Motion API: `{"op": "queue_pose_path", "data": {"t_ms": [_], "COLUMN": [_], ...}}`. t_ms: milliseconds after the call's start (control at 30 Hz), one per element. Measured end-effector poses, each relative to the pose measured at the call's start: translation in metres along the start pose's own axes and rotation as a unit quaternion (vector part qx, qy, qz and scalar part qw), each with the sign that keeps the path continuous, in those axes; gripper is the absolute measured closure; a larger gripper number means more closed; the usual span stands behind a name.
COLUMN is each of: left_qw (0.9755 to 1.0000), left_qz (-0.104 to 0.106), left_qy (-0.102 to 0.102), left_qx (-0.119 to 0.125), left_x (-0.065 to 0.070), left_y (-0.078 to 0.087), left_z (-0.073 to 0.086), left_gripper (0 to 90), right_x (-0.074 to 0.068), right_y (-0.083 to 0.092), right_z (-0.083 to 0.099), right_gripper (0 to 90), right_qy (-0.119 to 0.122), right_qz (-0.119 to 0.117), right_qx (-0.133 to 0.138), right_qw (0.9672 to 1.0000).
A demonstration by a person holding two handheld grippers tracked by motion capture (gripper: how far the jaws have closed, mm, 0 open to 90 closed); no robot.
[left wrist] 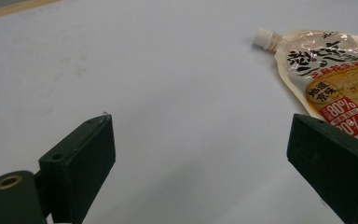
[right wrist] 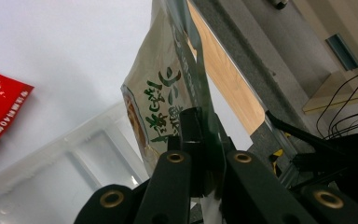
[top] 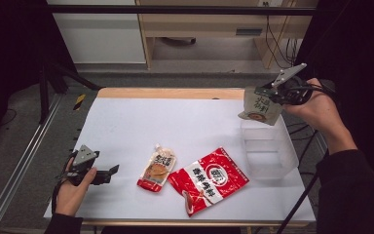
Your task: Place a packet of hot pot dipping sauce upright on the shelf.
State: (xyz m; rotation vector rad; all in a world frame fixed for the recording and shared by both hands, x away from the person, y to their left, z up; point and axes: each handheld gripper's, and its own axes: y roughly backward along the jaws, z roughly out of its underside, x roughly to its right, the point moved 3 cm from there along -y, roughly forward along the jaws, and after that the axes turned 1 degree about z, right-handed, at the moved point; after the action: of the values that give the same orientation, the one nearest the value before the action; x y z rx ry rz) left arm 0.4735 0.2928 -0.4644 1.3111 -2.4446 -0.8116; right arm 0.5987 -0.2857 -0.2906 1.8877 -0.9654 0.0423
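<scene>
Overhead, right tongs pinch a grey pouch seemingly above the clear box; left tongs gape.

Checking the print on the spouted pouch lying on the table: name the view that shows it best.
The left gripper view: the spouted pouch lies close, its cap and print sharp, one corner behind a jaw. The high view shows it whole but small.

My left gripper is black, with a grey three-cornered plate on top and a dark cable trailing behind. Its blocky, matte jaws carry brass-ringed screw holes. My right gripper matches: black body, grey plate, a bundle of black cables, brass eyelets on the jaw arms. I wear dark sleeves.
</scene>
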Motion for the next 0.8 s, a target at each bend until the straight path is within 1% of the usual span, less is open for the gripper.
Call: {"op": "queue_pose_path", "data": {"t_ms": [167, 333, 533, 800], "left_qw": [1.0000, 1.0000, 1.0000, 1.0000], "left_qz": [-0.002, -0.003, -0.005, -0.004], "left_qy": [-0.003, -0.003, 0.002, 0.001], "left_qx": [-0.002, -0.003, 0.000, 0.000], "left_x": [0.001, 0.000, -0.002, -0.002], "left_y": [0.000, 0.000, 0.001, 0.002], "left_z": [0.000, 0.000, 0.001, 0.000], "left_gripper": [7.5, 7.5, 7.5, 7.5], "right_x": [0.004, 0.008, 0.009, 0.009], "right_y": [-0.011, -0.018, -0.025, -0.029], "right_z": [0.008, 0.013, 0.016, 0.018], "right_gripper": [90.0, 90.0, 90.0, 90.0], "right_qy": [0.002, 0.002, 0.005, -0.001], "right_qz": [-0.006, -0.015, -0.024, -0.031], "right_qx": [-0.013, -0.018, -0.024, -0.021], "right_qw": [0.9999, 0.9997, 0.9994, 0.9993]}}
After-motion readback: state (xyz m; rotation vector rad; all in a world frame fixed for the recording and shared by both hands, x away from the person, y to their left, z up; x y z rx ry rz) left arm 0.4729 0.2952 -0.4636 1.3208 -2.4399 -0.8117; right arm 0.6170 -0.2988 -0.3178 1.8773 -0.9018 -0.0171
